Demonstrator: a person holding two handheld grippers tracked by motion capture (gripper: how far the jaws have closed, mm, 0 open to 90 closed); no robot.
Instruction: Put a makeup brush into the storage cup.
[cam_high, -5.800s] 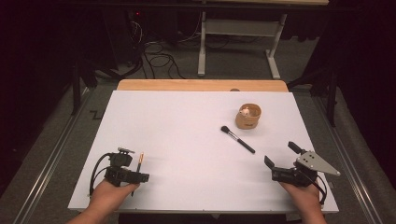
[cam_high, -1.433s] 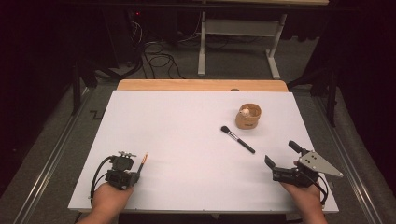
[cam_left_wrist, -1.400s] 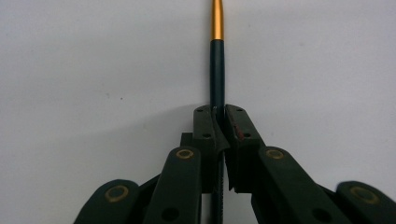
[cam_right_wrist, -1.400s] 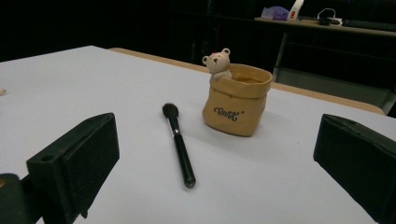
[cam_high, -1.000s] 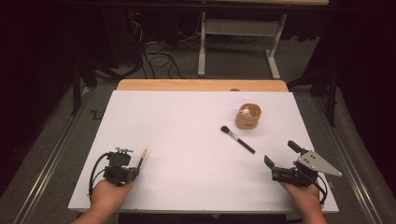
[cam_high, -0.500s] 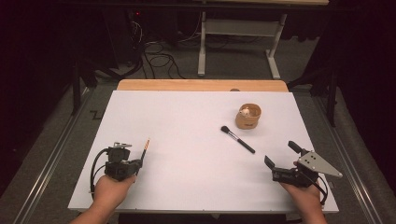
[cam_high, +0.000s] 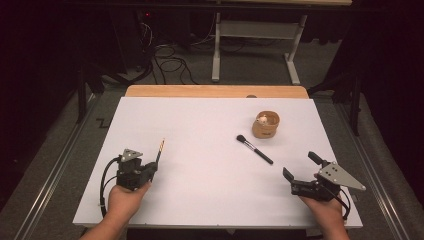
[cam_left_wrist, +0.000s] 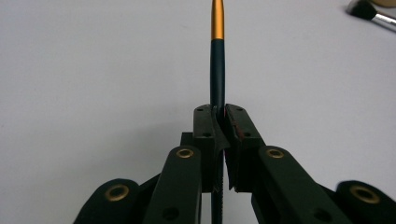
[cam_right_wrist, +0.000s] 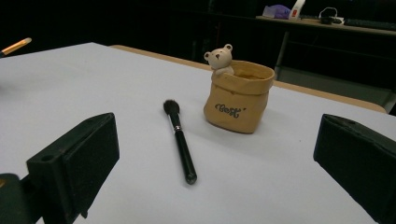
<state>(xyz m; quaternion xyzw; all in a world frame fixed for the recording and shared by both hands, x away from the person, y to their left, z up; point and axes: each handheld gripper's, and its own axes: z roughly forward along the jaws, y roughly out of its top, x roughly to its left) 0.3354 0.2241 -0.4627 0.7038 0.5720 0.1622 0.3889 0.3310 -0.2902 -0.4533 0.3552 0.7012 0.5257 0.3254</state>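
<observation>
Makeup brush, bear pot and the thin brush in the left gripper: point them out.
makeup brush (cam_right_wrist: 181, 144): right gripper view, mid handle.
bear pot (cam_right_wrist: 238, 99): right gripper view, front wall.
thin brush (cam_left_wrist: 217, 70): left gripper view, dark shaft.

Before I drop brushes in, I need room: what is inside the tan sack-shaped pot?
A small white bear figure peeks over the rim of the tan sack-shaped pot. The pot's wall hides everything deeper.

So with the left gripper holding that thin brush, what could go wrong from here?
1. The left gripper pinches the thin brush on its narrow handle, with most of its length sticking out ahead, so it may pivot or slip.
2. The pot is small and looks light, with a bear figure at its rim, so a brush dropped in at an angle might tip it.
3. The makeup brush lies near the pot and could get knocked.
</observation>
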